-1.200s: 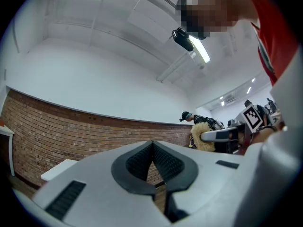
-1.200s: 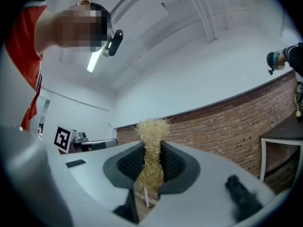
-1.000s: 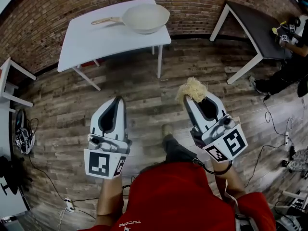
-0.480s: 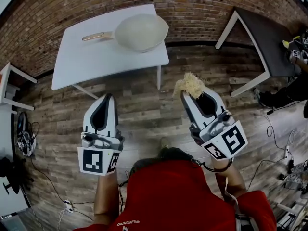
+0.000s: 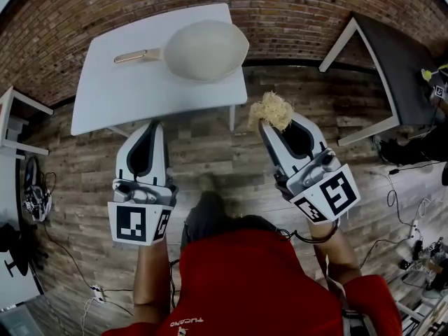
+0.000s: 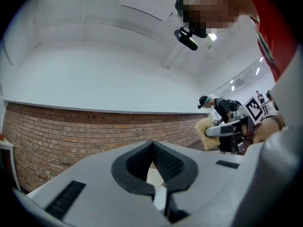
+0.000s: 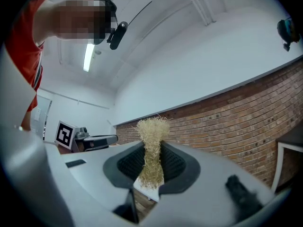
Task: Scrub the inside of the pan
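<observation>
Tan scrubber in right gripper, pan on table

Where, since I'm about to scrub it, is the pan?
In the head view, the pan sits on the white table at top centre, beside the brick wall, its handle pointing left.

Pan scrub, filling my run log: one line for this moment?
right gripper: shut on scrubber | left gripper: shut, empty | pan: on table, untouched
</observation>
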### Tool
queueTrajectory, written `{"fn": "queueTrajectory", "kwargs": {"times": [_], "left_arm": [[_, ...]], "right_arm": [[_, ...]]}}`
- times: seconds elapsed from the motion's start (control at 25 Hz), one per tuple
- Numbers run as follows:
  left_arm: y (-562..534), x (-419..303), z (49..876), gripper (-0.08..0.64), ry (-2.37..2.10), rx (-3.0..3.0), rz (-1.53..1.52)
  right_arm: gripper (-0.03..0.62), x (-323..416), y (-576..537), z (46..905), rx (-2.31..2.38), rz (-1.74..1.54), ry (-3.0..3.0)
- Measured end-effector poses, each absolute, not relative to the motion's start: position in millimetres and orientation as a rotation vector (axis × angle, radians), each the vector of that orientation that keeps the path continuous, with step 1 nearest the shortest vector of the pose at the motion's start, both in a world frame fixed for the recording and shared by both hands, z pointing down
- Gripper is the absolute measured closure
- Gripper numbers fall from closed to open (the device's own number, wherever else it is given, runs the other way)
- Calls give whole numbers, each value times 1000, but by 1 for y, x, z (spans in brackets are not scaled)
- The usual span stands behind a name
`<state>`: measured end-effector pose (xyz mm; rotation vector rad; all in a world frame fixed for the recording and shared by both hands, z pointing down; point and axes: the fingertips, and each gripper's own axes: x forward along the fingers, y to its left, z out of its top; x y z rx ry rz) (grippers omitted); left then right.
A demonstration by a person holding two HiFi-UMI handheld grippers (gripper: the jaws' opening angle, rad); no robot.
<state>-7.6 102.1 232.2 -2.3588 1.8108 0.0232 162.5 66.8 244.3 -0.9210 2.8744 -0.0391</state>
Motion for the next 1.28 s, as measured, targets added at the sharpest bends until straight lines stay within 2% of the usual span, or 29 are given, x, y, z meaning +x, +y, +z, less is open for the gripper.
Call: {"fn": "queueTrajectory", "kwargs": {"times": [0.76, 1.28], "left_arm": [[-89, -109, 245, 548, 1741, -2407, 58], [-191, -153, 269, 548, 1621, -2509, 47]], "right_arm": [[505, 53, -108, 250, -1044, -22, 2894], [505, -22, -203, 270, -1221, -25, 2986]]}}
